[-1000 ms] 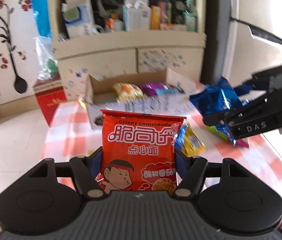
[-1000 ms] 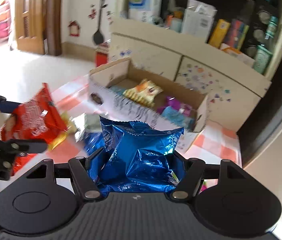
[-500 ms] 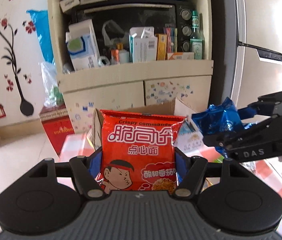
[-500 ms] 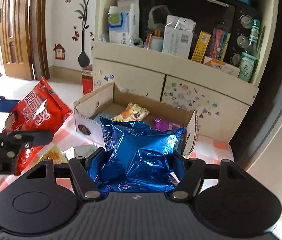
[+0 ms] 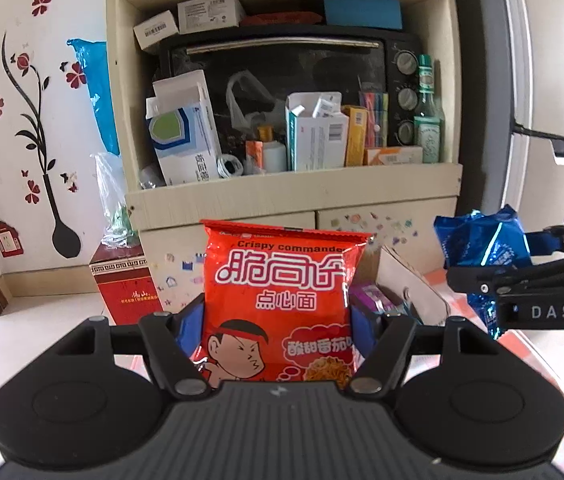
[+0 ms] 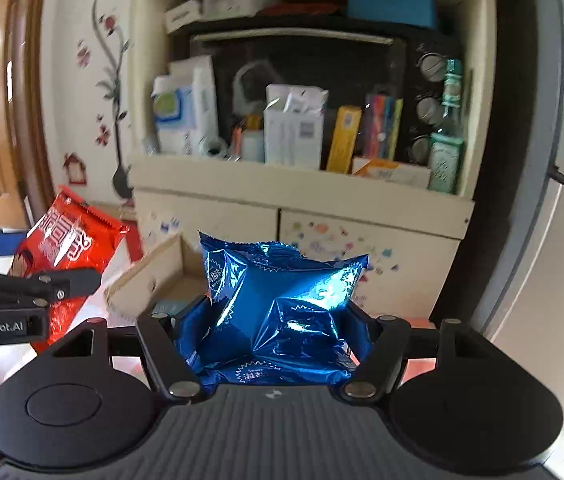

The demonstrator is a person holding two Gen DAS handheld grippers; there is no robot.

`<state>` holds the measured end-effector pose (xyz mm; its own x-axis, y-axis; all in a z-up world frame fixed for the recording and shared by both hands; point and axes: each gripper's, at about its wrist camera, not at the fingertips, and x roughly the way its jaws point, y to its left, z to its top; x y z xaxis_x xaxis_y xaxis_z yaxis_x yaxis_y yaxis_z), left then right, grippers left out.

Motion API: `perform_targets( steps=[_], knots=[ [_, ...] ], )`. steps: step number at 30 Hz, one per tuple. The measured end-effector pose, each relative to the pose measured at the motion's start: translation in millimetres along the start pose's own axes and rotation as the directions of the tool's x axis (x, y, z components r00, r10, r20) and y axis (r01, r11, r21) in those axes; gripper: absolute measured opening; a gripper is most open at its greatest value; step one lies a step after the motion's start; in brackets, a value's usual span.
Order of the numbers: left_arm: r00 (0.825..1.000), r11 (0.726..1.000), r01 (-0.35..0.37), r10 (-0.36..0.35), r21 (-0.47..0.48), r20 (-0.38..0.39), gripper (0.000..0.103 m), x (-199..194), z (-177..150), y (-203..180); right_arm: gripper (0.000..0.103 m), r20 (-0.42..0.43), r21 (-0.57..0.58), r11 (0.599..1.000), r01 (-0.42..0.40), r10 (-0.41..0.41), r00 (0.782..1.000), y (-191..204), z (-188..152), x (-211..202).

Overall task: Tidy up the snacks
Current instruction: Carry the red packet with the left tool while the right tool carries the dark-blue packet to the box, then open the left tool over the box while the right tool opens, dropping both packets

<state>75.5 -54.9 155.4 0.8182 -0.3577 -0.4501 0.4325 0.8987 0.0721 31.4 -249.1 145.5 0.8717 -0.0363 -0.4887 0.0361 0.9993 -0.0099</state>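
Observation:
My left gripper [image 5: 278, 320] is shut on a red noodle snack packet [image 5: 282, 304], held upright in front of the camera. The right gripper [image 6: 274, 320] is shut on a crinkled blue foil packet [image 6: 282, 308]. Each one shows in the other's view: the blue packet [image 5: 481, 256] at the right of the left wrist view, the red packet [image 6: 62, 256] at the left of the right wrist view. Behind both packets lies an open cardboard box [image 6: 150, 280] holding a purple packet [image 5: 373, 300]; most of its inside is hidden.
A cream cabinet [image 5: 293, 196] stands behind the box, its shelf crowded with cartons, a green bottle [image 5: 427, 120] and a black oven [image 5: 289, 68]. A red carton [image 5: 126, 284] sits on the floor at left. The checked tablecloth [image 5: 537, 364] shows at right.
Both grippers have risen and tilted upward with their packets. The table and the loose snacks on it have dropped out of view, and the cabinet shelf now fills the upper frame.

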Motion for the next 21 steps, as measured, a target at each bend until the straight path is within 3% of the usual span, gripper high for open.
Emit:
perform_targets(
  steps=[11, 21],
  knots=[
    [0.999, 0.999, -0.030, 0.030, 0.022, -0.015, 0.070, 47.2, 13.2, 2.4, 0.075, -0.019, 0.043, 0.999, -0.007, 0.008, 1.000, 4.5, 11.3, 37.8],
    [0.997, 0.995, -0.043, 0.037, -0.087, -0.066, 0.070, 96.0, 18.5, 24.7, 0.075, -0.031, 0.146, 0.989, -0.024, 0.029, 0.999, 2.6, 24.5, 85.3]
  ],
)
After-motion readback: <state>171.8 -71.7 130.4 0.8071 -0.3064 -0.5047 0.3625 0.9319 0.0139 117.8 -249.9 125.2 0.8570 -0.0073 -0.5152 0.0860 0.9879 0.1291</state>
